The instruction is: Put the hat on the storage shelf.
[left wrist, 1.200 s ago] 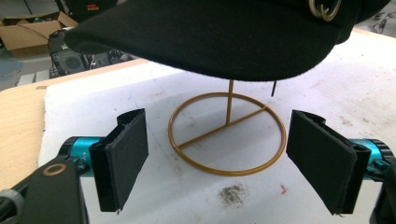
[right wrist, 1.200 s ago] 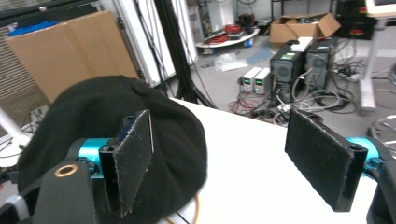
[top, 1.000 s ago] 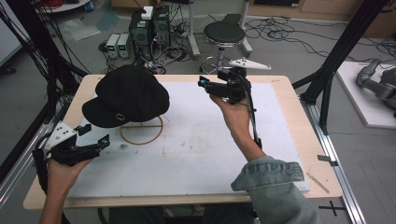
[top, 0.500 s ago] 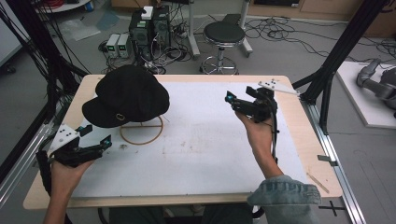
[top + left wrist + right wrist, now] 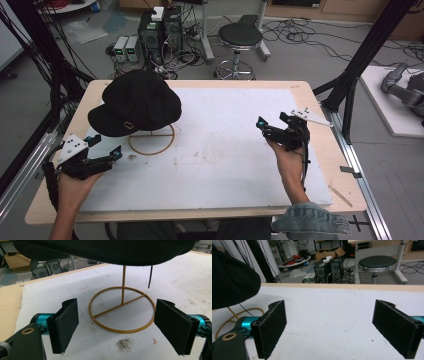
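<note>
Resting after the hat is hung, both grippers idle on the desk.
A black cap (image 5: 136, 102) sits on the gold wire stand (image 5: 151, 141) at the desk's far left; the left gripper (image 5: 107, 156) has released jaws facing the stand, and the right gripper (image 5: 265, 128), well apart, has just been opening, jaws empty. Next, I judge, comes withdrawal.

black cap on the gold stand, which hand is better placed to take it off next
Left, probably. The left gripper sits open just in front of the gold stand, under the black cap. The right gripper, also open, is far across the white mat.
</note>
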A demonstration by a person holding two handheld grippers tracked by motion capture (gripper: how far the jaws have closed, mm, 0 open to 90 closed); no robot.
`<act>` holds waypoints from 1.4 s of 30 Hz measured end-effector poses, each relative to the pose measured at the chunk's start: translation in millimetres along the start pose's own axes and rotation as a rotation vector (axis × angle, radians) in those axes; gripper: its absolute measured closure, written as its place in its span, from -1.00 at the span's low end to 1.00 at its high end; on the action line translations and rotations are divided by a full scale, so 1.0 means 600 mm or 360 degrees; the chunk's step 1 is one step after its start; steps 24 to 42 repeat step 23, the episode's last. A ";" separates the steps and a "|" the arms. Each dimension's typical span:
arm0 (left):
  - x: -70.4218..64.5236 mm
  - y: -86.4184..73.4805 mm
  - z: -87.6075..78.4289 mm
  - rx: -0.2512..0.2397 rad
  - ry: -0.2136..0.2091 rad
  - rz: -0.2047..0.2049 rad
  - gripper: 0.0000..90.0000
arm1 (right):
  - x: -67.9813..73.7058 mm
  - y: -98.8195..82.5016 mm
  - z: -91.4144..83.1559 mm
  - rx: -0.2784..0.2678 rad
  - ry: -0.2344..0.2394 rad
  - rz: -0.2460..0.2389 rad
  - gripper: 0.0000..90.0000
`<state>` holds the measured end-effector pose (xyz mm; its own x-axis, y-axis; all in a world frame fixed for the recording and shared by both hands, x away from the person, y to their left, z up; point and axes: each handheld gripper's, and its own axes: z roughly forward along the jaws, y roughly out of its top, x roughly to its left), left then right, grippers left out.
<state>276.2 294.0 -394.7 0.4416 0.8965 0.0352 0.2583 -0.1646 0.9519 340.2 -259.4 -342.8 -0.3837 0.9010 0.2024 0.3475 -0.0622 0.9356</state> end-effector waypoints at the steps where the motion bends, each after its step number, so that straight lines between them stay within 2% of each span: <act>1: 0.000 -0.001 0.000 0.0000 0.0002 0.0002 -0.55 | -0.003 -0.004 -0.002 -0.0002 -0.0007 0.0003 -0.74; 9: -0.001 -0.004 0.001 0.0002 0.0010 -0.0002 -0.55 | -0.014 -0.037 -0.006 -0.0012 -0.0043 0.0024 -0.74; 16: -0.001 -0.005 0.002 0.0005 0.0010 0.0002 -0.55 | -0.020 -0.055 -0.007 -0.0021 -0.0051 0.0032 -0.74; 42: 0.000 -0.004 0.000 -0.0002 0.0015 0.0000 -0.55 | -0.018 -0.056 -0.011 -0.0030 -0.0044 0.0037 -0.74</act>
